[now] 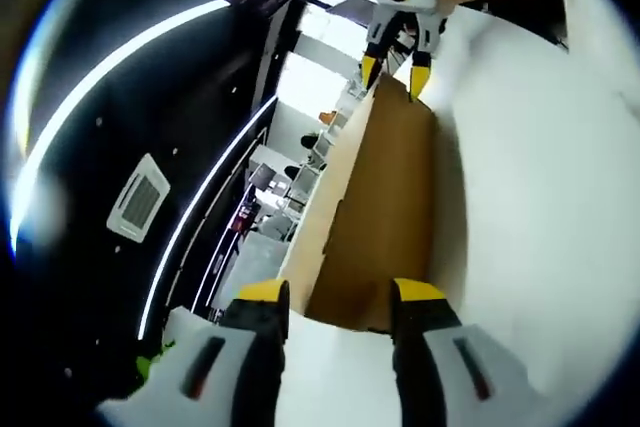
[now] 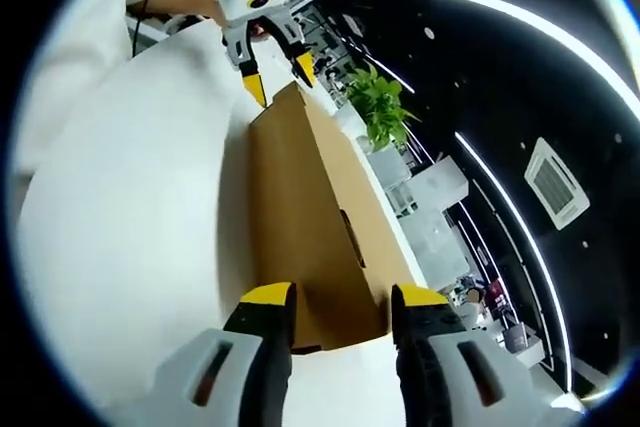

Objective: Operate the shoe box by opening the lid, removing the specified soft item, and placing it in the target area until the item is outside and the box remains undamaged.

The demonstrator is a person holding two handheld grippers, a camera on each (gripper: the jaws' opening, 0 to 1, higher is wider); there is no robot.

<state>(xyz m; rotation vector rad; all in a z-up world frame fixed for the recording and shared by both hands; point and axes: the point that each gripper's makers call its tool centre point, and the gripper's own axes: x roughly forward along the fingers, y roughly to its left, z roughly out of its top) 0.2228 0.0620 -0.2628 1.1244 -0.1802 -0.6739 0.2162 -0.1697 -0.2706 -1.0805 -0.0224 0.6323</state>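
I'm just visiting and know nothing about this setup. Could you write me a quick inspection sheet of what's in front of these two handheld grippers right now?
Surface: white table, bare around the box.
Job's things: brown cardboard shoe box, lid apparently on; the soft item is not visible.
Clutter: nothing seen on the table.
Grippers: left gripper at one end of the box, jaws apart either side of its edge; right gripper at the opposite end, jaws apart likewise. Whether either touches the box is unclear.
Cables: a thin dark cable near the person's sleeve.
Surroundings: potted green plant, dark ceiling with light strips and an air vent.
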